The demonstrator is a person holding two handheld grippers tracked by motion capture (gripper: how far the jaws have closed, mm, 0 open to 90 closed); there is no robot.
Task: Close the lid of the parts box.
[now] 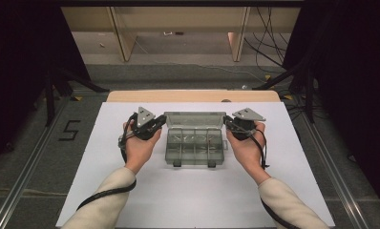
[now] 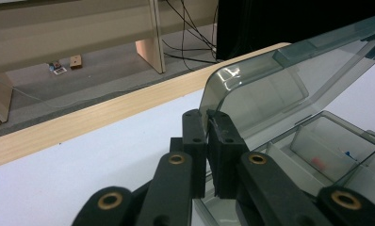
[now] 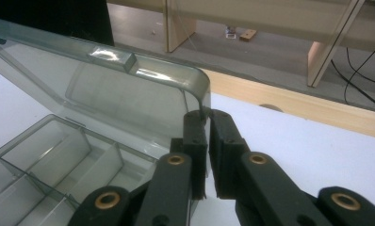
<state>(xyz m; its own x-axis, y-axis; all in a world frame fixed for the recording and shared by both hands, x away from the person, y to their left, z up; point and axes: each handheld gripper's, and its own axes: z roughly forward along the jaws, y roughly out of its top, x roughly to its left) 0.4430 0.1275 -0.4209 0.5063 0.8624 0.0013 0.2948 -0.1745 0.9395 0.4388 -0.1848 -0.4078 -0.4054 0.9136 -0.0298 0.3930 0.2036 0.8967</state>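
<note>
The lid (image 2: 270, 89) of the clear plastic box (image 1: 194, 143) is pinched at both side edges, my left claw (image 2: 207, 123) clamped on its edge at 9 o'clock from the box and my right claw (image 3: 208, 120) clamped on the edge at 3 o'clock, with the box sitting in the middle of the white table (image 1: 131, 200). As I judge it, the lid stands raised off the tray, so it is either just opened or about to be swung shut, and which one I cannot tell. The compartments (image 3: 49, 155) look mostly bare; a small reddish thing (image 2: 318, 162) in one is too blurred to name.
</note>
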